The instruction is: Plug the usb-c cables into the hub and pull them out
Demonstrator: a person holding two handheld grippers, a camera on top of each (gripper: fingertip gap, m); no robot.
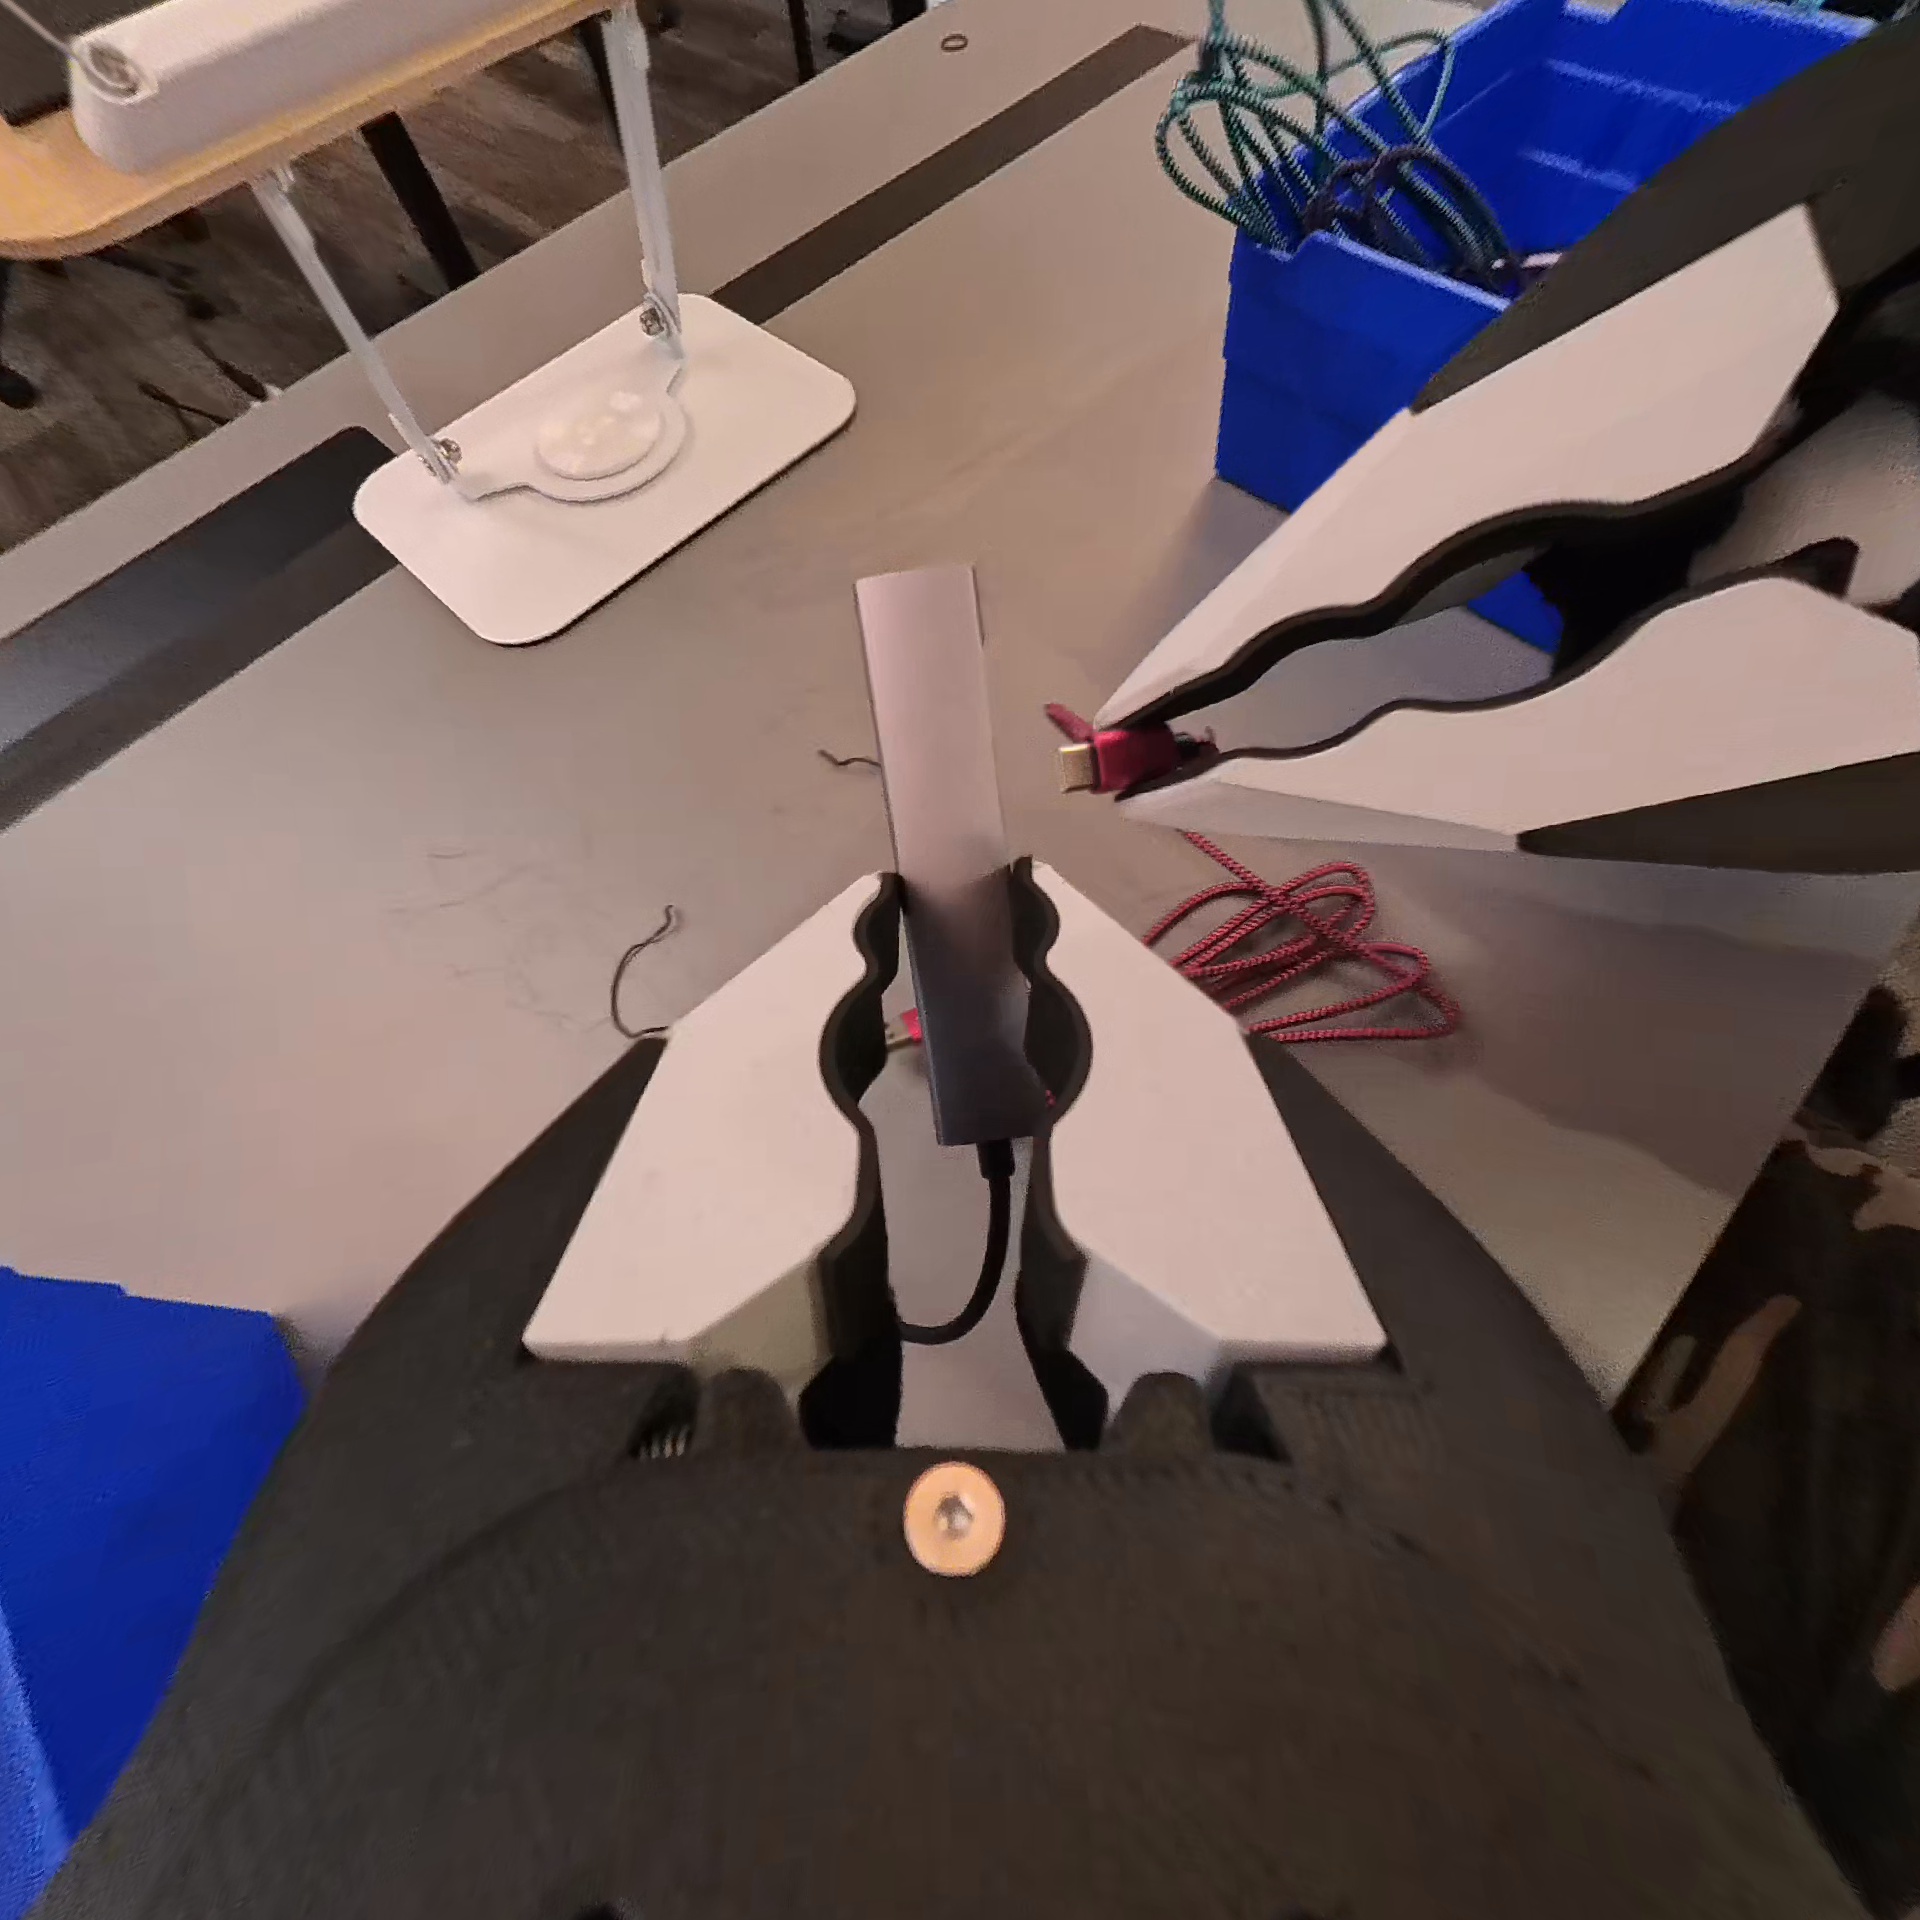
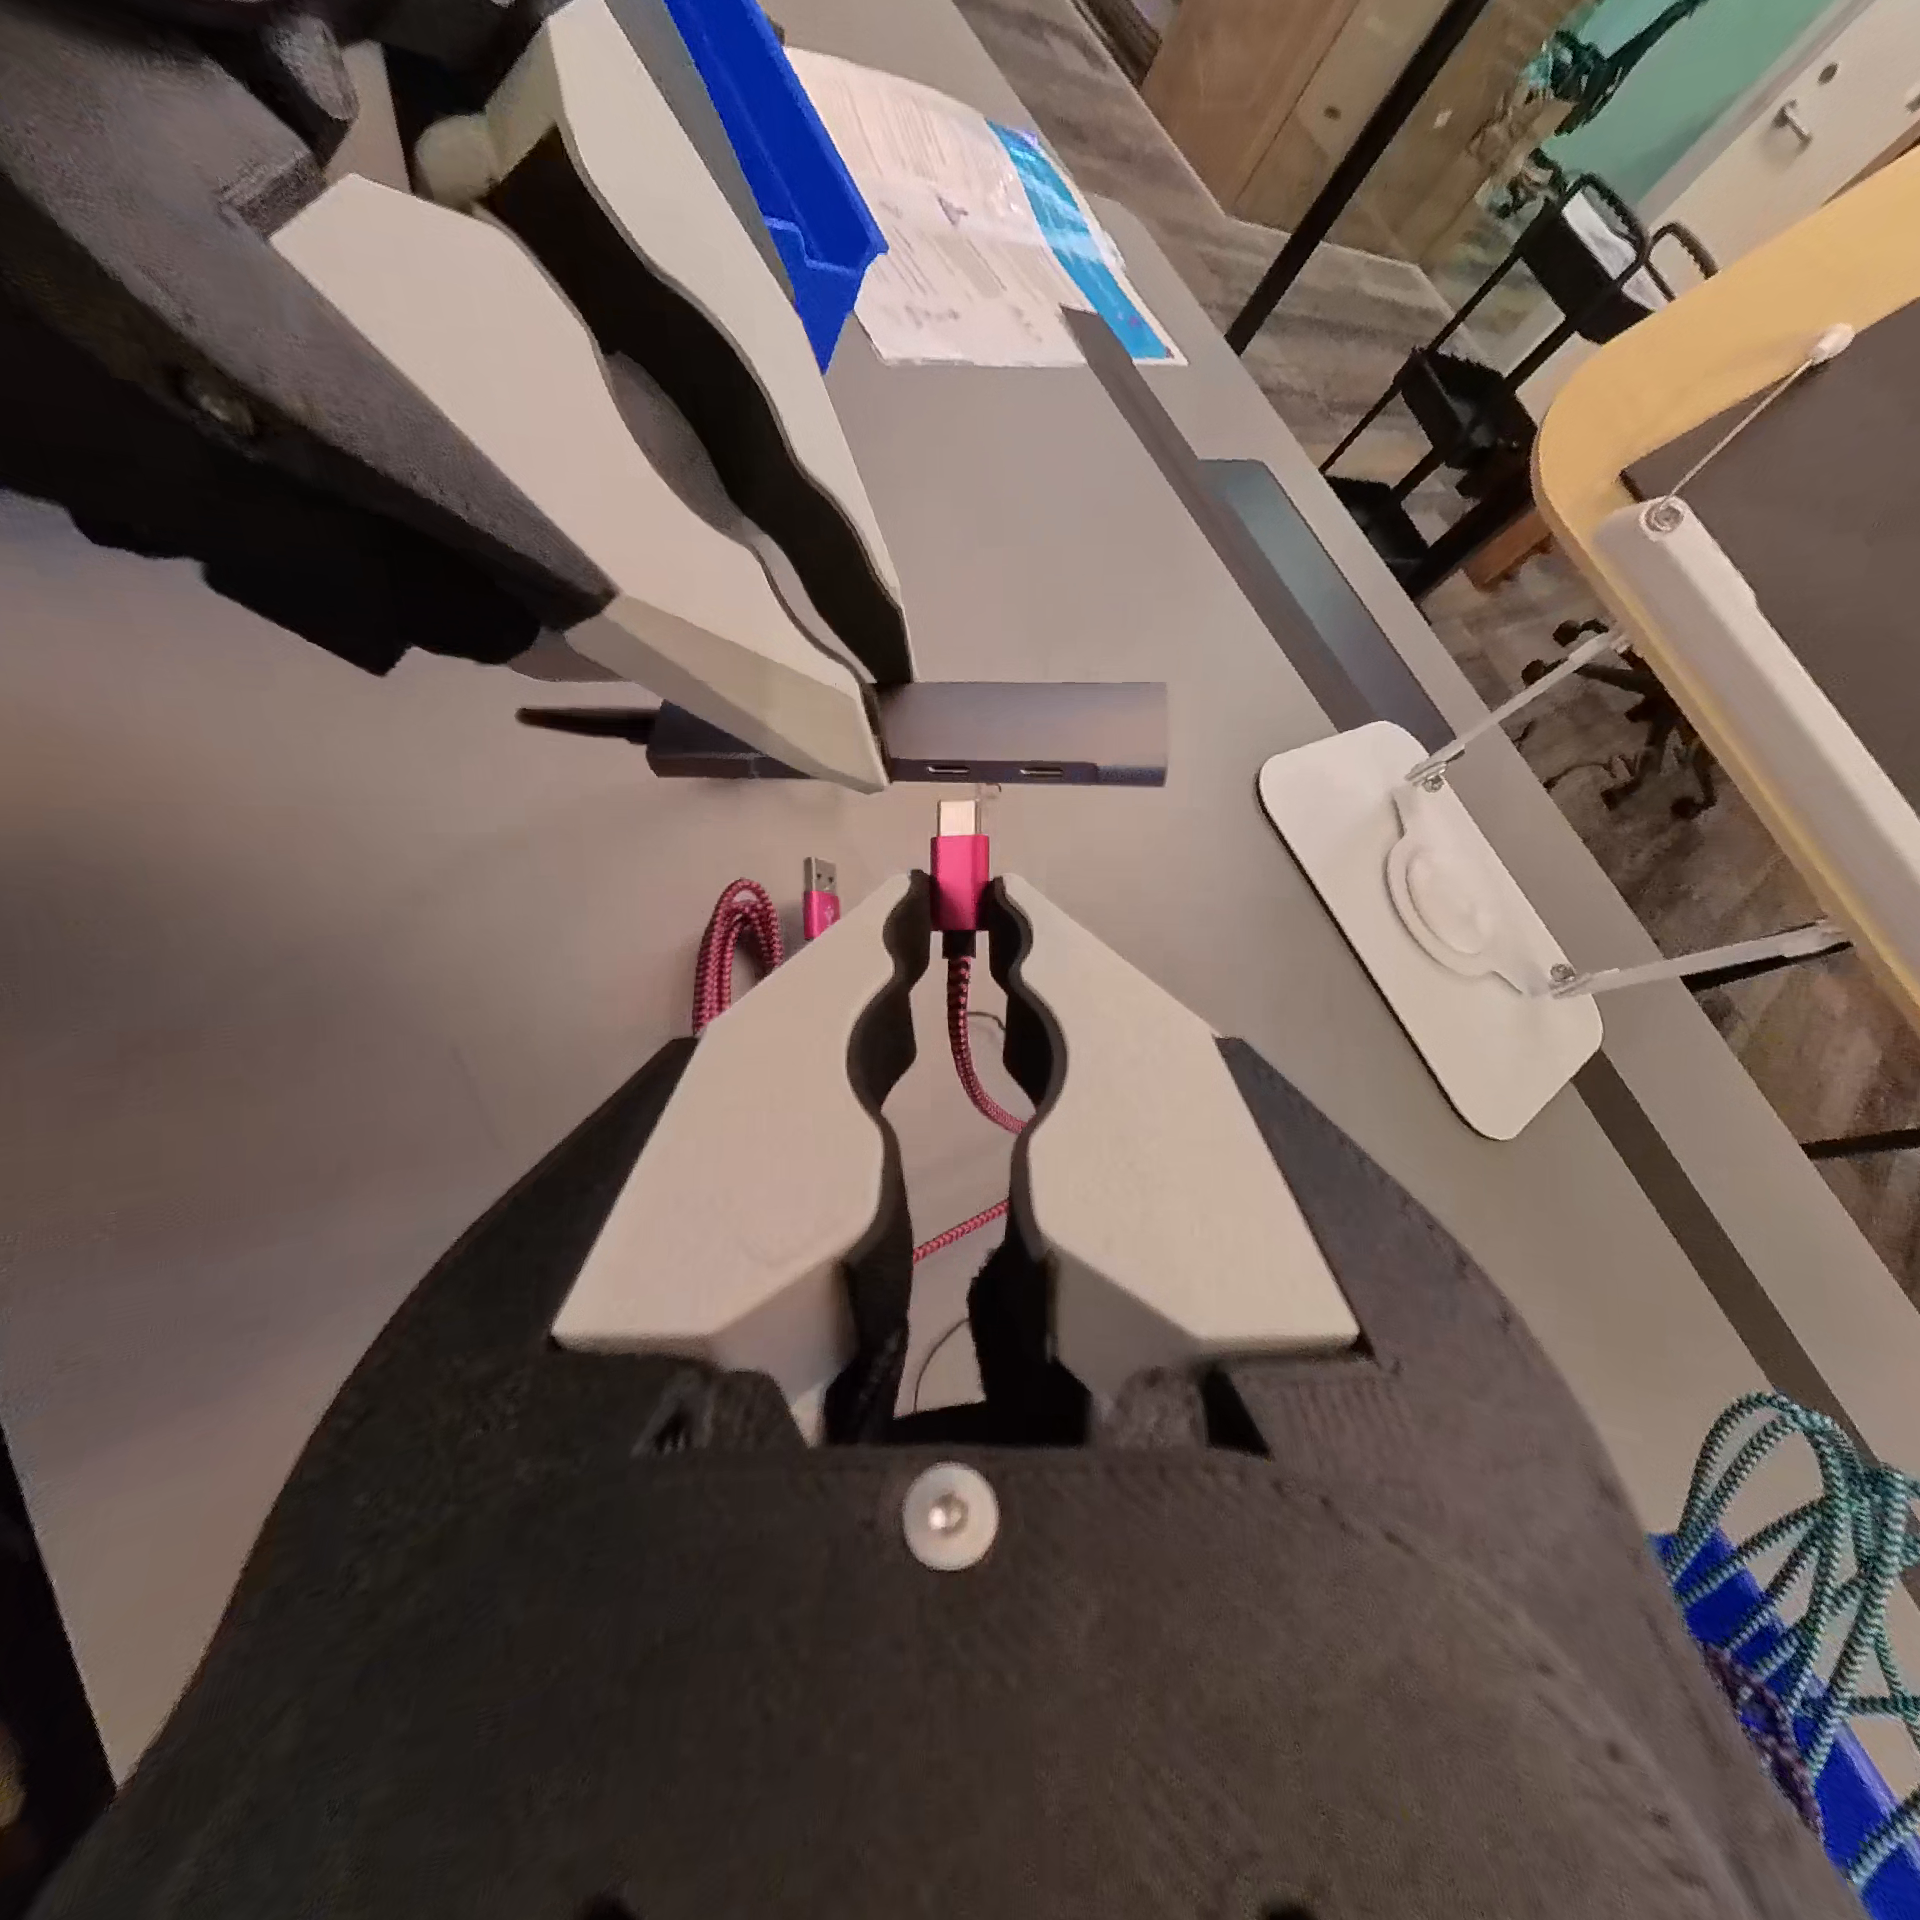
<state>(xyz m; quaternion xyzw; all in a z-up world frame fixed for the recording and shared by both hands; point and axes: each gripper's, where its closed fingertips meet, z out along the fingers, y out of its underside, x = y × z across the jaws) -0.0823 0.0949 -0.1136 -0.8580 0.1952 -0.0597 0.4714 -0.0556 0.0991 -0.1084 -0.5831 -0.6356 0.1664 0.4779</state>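
My left gripper (image 1: 956, 883) is shut on a slim grey hub (image 1: 930, 717) and holds it just above the grey table; the hub's black lead hangs back between the fingers. In the right wrist view the hub (image 2: 1029, 727) lies crosswise, with two small ports facing me, and the left gripper (image 2: 873, 727) clamps its left part. My right gripper (image 2: 956, 883) is shut on the red plug (image 2: 958, 868) of a red braided cable (image 2: 977, 1060). The metal tip sits just short of the hub's side, apart from it. The left wrist view shows the plug (image 1: 1117, 758) in the right gripper (image 1: 1117, 753).
The red cable's coil (image 1: 1309, 956) and its other plug (image 2: 821, 894) lie on the table. A white lamp base (image 1: 613, 478) stands behind the hub. A blue bin (image 1: 1382, 281) holds green braided cables at the right. Another blue bin (image 1: 125, 1455) is near left. Papers (image 2: 966, 239) lie far off.
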